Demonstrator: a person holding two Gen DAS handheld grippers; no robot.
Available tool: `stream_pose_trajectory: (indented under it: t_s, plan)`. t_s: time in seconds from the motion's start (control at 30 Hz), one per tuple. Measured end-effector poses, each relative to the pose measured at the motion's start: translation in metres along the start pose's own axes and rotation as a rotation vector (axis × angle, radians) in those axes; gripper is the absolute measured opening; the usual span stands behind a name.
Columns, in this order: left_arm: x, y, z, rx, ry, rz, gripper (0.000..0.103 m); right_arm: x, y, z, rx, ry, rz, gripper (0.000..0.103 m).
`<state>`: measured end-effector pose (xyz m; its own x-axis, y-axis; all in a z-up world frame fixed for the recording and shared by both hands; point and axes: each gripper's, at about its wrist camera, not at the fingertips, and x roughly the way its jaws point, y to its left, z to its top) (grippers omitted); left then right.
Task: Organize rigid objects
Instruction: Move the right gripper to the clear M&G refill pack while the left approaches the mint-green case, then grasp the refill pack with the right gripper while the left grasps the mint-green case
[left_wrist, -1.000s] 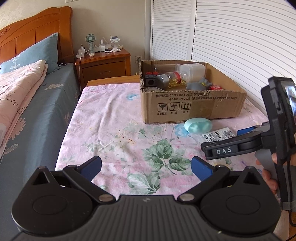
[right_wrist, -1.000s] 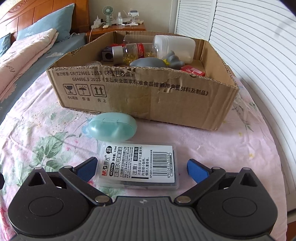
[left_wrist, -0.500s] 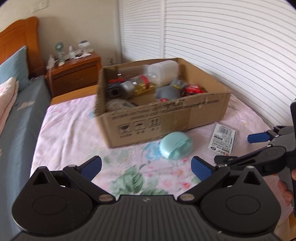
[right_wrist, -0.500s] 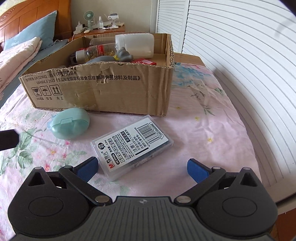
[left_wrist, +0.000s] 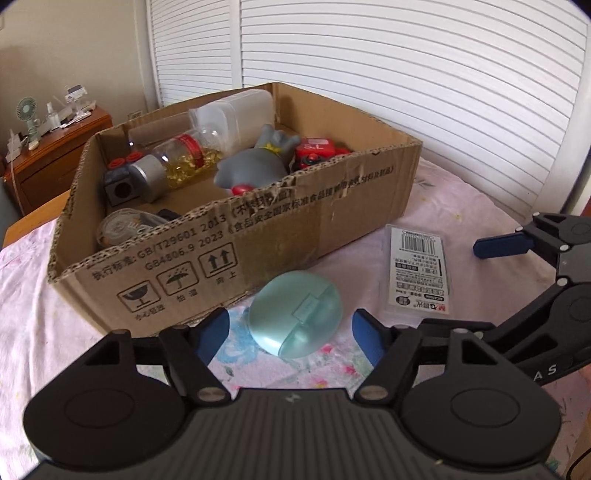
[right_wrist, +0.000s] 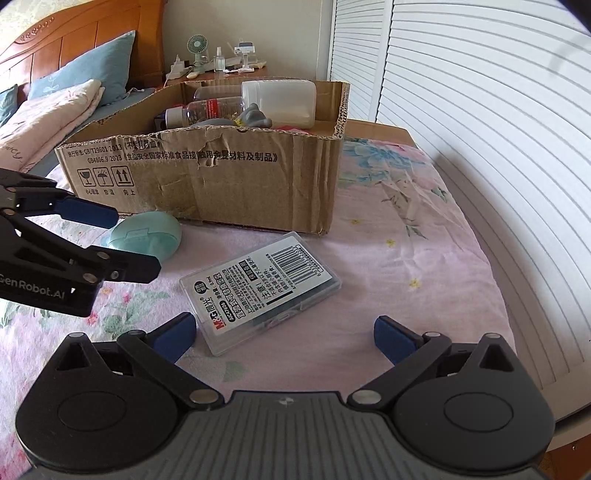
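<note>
A mint-green oval case (left_wrist: 295, 313) lies on the floral cloth in front of the cardboard box (left_wrist: 280, 236). My left gripper (left_wrist: 290, 332) is open, its blue pads on either side of the case, not touching it. The case also shows in the right wrist view (right_wrist: 146, 236). A clear flat refill case with a barcode label (right_wrist: 260, 286) lies right of it; it also shows in the left wrist view (left_wrist: 417, 271). My right gripper (right_wrist: 284, 336) is open just short of the flat case. The box (right_wrist: 207, 177) holds bottles, a grey toy and red items.
The bed with pillows (right_wrist: 85, 74) is at the left, a wooden nightstand (left_wrist: 48, 147) with a small fan behind. White louvred doors (right_wrist: 480, 110) run along the right. The table's right edge (right_wrist: 517, 350) is close to my right gripper.
My left gripper has swung right and moved forward and down until its pads straddle the green case. My right gripper has shifted right and now sees the flat case at an angle.
</note>
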<state>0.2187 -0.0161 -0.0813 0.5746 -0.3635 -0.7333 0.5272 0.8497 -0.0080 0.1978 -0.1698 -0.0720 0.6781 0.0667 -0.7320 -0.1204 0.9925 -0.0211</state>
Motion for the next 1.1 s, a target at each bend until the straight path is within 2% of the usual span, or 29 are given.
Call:
stream_pose_trajectory:
  t_s: [0.2, 0.37, 0.5, 0.6, 0.67, 0.7, 0.83, 1.1]
  plan:
    - [0.008, -0.008, 0.003, 0.084, 0.008, -0.030, 0.072, 0.000, 0.000, 0.000, 0.000, -0.001, 0.000, 0.103]
    - [0.001, -0.008, 0.004, 0.104, 0.053, -0.074, 0.063, 0.000, -0.001, 0.000, -0.001, 0.001, 0.001, 0.103]
    - [0.001, -0.009, 0.004, 0.134, 0.042, -0.035, 0.063, -0.001, 0.000, 0.000, 0.001, 0.000, -0.001, 0.103]
    - [0.007, -0.008, 0.008, 0.113, 0.036, -0.045, 0.062, -0.001, 0.000, -0.001, 0.002, -0.002, -0.003, 0.103]
    - [0.009, -0.006, 0.010, 0.096, 0.033, -0.060, 0.053, -0.001, 0.000, -0.001, 0.002, -0.002, -0.003, 0.103]
    - [0.009, -0.006, 0.010, 0.088, 0.035, -0.061, 0.052, -0.001, 0.000, -0.001, 0.002, -0.003, -0.003, 0.103]
    - [0.003, -0.006, 0.005, 0.060, 0.044, -0.011, 0.052, -0.001, -0.001, -0.002, -0.004, -0.015, 0.002, 0.103]
    - [-0.031, 0.005, -0.027, -0.080, 0.081, 0.096, 0.052, 0.002, -0.004, 0.000, -0.057, -0.010, 0.051, 0.103]
